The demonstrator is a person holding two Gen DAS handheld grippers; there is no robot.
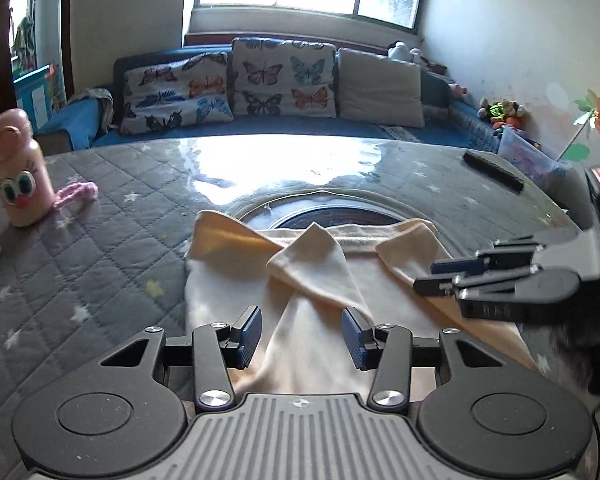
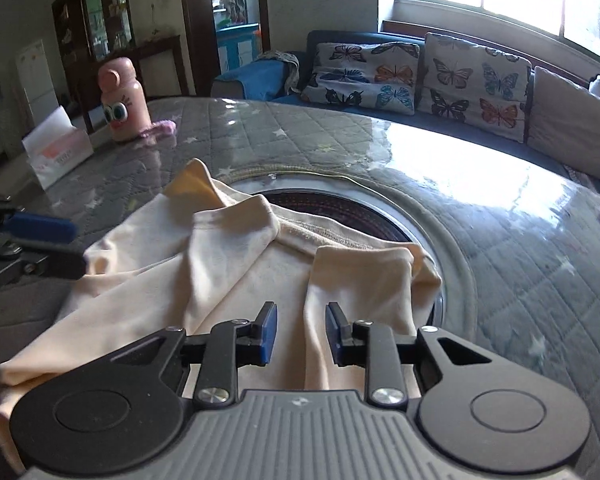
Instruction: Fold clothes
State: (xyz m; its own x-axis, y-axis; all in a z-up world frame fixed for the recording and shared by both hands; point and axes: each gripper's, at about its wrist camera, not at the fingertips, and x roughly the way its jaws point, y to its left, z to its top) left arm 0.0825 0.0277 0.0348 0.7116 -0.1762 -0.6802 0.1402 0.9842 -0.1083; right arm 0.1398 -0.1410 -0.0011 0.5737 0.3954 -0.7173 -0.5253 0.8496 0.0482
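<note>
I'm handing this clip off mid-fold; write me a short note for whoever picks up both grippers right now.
Left gripper: open, holding nothing, above the middle of the cream garment.
Right gripper: open, holding nothing, above the right sleeve.
The garment lies on the grey quilted table, its far edge over the round recess.
Done: both sleeves folded inward across the body.
Left: fold the body up; smooth wrinkles.
Pink bottle stands clear at far left.

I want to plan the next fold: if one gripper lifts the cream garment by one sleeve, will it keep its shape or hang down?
The cream garment is probably floppy: it already lies in soft wrinkles with both sleeves draped across the body. Lifted by one sleeve, it would likely sag and unfold. It looks thin, so probably light, and may slide on the glossy table cover.
</note>
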